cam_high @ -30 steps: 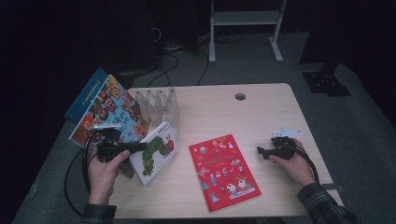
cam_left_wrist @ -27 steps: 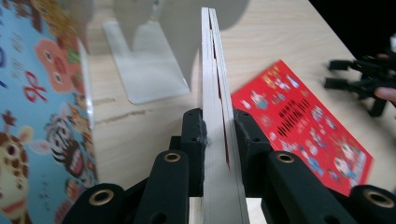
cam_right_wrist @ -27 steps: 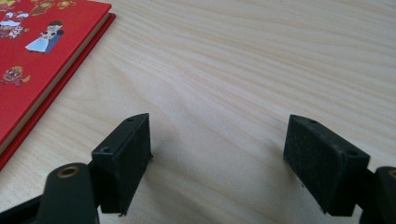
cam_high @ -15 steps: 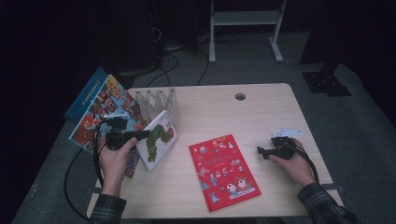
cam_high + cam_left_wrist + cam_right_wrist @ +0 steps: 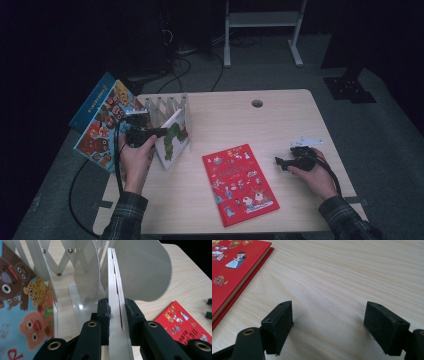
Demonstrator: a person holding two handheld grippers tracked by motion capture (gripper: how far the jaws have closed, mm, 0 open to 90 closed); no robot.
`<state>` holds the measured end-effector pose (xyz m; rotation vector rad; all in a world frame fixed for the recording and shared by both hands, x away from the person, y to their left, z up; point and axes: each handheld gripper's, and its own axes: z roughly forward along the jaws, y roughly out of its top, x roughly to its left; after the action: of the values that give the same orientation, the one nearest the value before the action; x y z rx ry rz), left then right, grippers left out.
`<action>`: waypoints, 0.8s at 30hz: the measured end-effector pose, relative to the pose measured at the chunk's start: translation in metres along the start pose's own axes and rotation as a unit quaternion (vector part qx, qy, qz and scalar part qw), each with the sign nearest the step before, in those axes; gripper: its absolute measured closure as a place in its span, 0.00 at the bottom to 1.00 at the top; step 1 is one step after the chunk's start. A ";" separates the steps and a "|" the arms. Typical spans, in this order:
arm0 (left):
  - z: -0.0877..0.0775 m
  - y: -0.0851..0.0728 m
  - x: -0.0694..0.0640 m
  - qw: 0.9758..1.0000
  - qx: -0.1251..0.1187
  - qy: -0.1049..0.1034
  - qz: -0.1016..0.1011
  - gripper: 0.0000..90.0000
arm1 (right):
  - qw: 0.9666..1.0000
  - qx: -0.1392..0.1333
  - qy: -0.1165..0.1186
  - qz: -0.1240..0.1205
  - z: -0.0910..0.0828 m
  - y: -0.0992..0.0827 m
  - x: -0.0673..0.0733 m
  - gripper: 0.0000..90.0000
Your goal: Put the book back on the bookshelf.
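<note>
Since a second before, the caterpillar book (image 5: 172,140) had been carried farther from the near edge and tipped nearly upright against the rack (image 5: 167,107); the red book (image 5: 239,183) and the right gripper (image 5: 280,161) were left where they had been.

At the near right, the right gripper was rested on the table (image 5: 280,120), its jaws spread wide with nothing between them, just right of the flat red book.

Farther off at the left, the left gripper (image 5: 161,132) was clamped on the caterpillar book's edge (image 5: 117,315), a pad pressed on each cover. The book's long axis was pointed straight away from the fingers (image 5: 103,312), in line with a gap between two white dividers (image 5: 147,270) just beyond. The coming slide was judged to belong to the left hand, with the leading edge kept between those dividers. A large picture book (image 5: 102,125) was seen leaning left of the rack.
</note>
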<state>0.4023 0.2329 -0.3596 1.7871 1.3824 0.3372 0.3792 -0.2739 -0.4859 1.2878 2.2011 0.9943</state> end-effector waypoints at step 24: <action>0.021 -0.004 0.001 0.999 0.008 0.001 -0.033 0.83 | 1.000 0.000 0.000 0.000 0.001 0.001 0.000 0.24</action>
<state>0.4134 0.2253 -0.3757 1.7500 1.4456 0.2944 0.3799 -0.2735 -0.4859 1.2868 2.2029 0.9939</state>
